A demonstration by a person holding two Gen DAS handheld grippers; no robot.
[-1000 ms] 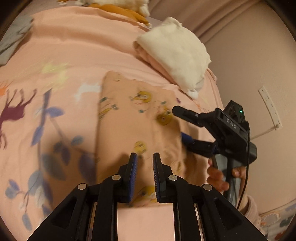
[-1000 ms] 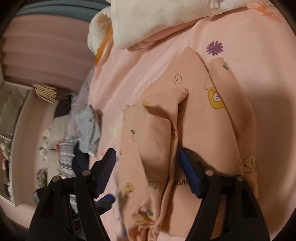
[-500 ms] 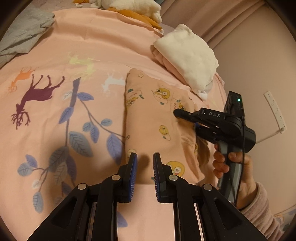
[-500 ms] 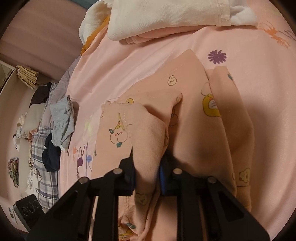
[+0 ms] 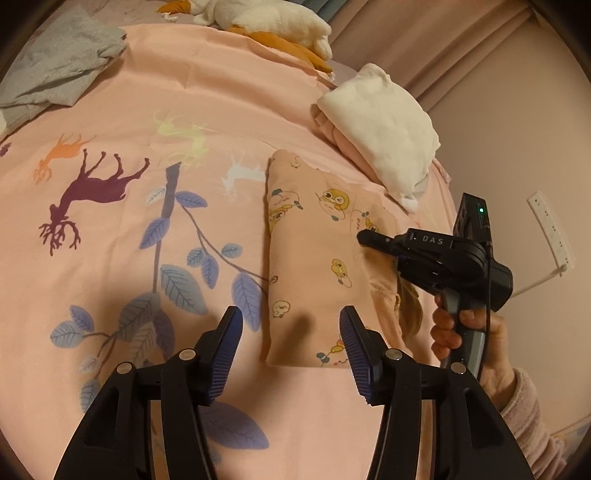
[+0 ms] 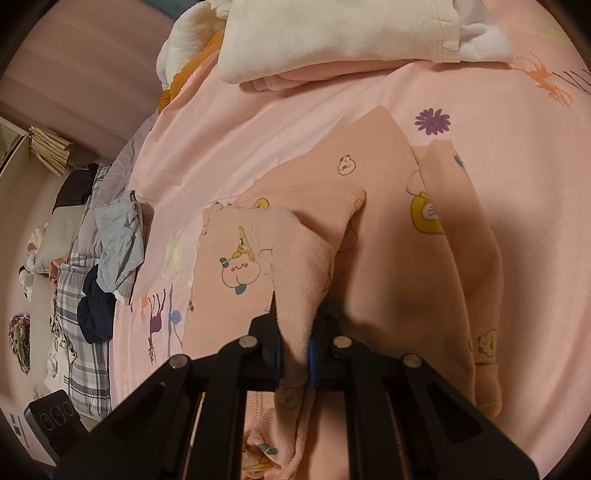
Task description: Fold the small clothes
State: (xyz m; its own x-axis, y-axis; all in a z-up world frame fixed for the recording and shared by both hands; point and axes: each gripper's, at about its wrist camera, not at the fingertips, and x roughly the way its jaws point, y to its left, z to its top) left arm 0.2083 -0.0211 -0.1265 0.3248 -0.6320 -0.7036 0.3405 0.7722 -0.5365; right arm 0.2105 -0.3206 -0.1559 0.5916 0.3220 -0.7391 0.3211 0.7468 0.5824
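Observation:
A small peach garment with cartoon prints (image 5: 314,266) lies partly folded on the pink bedspread (image 5: 207,122). My left gripper (image 5: 291,350) is open and empty, just in front of the garment's near edge. My right gripper (image 6: 295,343) is shut on a fold of the peach garment (image 6: 303,266) and holds it lifted over the rest of the cloth. In the left wrist view the right gripper (image 5: 373,236) reaches in from the right over the garment's right side, with the hand on its handle.
A stack of folded white and pink clothes (image 5: 384,125) sits just beyond the garment. A plush toy (image 5: 266,18) lies at the far edge. Grey clothes (image 5: 55,70) lie at the far left. A wall with a socket strip (image 5: 550,229) is on the right.
My left gripper opened and drew back from the garment. My right gripper closed on a fold of the garment and holds it up.

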